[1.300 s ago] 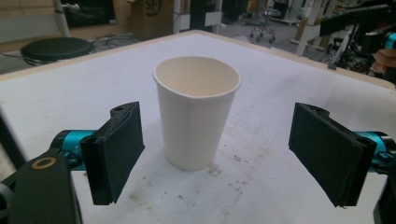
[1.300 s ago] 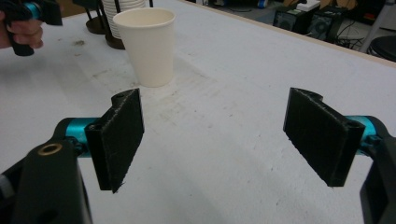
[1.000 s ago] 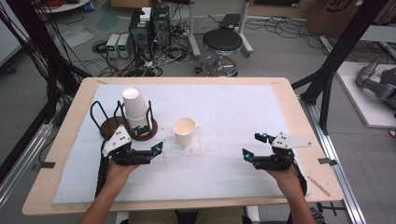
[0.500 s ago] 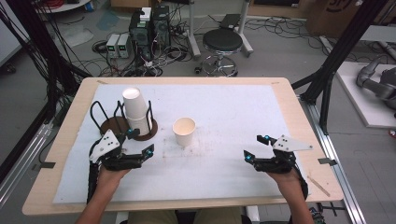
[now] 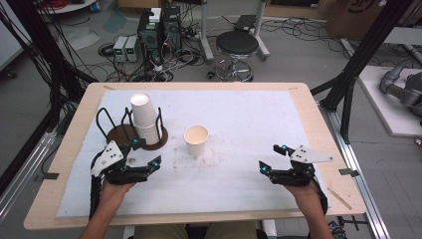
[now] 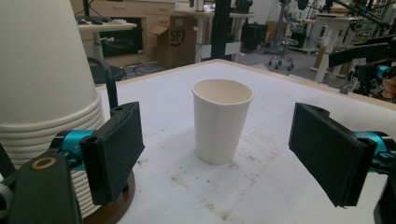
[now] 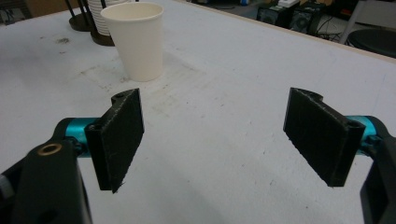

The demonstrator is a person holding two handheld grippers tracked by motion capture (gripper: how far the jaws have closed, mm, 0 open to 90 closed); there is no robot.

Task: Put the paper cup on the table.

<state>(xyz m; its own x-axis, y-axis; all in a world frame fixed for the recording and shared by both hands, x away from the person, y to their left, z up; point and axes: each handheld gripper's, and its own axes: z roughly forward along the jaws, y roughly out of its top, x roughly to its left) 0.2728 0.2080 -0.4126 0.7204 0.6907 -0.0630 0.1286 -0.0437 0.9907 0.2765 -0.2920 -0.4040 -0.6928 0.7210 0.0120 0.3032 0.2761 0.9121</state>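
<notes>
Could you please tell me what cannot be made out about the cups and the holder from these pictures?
- Stack of cups: top cut off by the left gripper view's upper edge; count too small to tell in the high view.
- Wire holder: its base partly hidden by the left gripper in the high view.
- Single cup: its bottom inside is hidden by its own wall in both gripper views.

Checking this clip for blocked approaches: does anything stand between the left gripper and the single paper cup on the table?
Nothing visible does. The left gripper has open jaws aimed at the cup, with only bare white mat between them. The cup stack in its holder stands off to the gripper's left side, outside that path.
</notes>
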